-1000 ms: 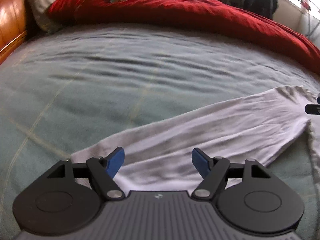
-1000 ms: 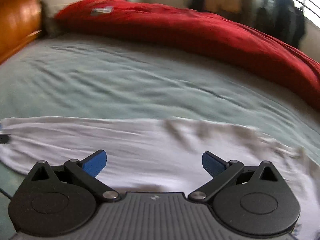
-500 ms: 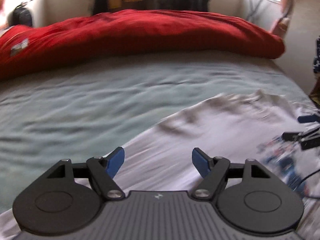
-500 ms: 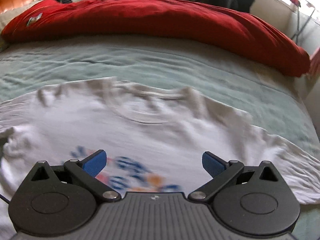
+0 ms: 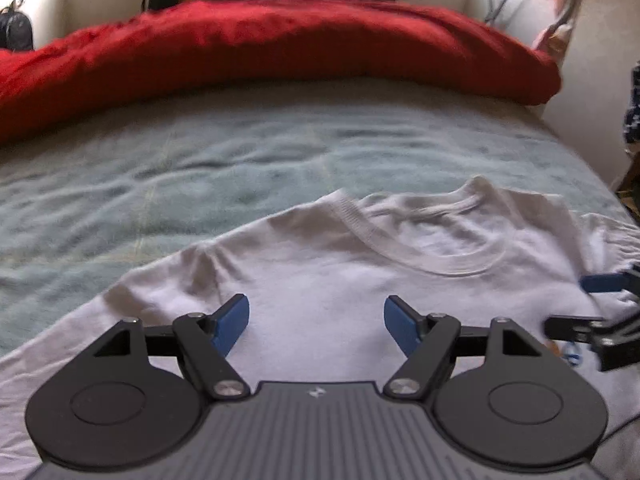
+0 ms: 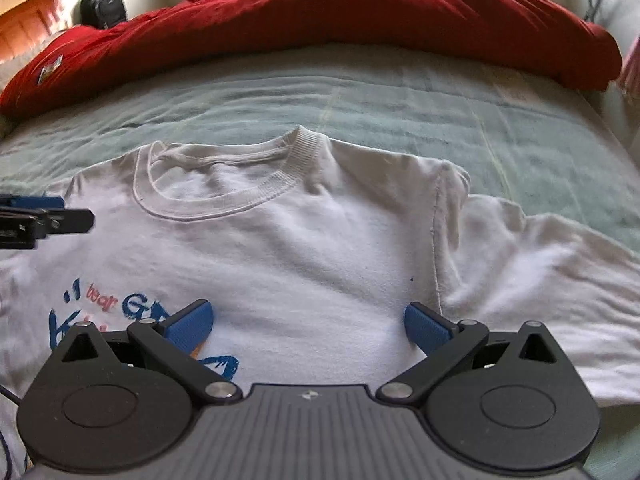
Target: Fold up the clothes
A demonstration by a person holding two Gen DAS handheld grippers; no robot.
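A second ago both views looked across a long sleeve; now the white T-shirt (image 6: 304, 248) lies flat on the green bed sheet (image 6: 400, 108), collar toward the red duvet (image 5: 280, 44), printed chest (blue and red lettering) in sight. The left gripper (image 5: 316, 320) and right gripper (image 6: 308, 324) hover over it, fingers spread wide, holding nothing.

The bed (image 6: 400, 112) is covered with a pale green sheet showing faint cross lines and light creasing. A white T-shirt (image 6: 320, 248) with a blue and red print lies flat, front up, on the near part, collar toward the far side. A bunched red duvet (image 6: 340, 20) lies along the far edge.
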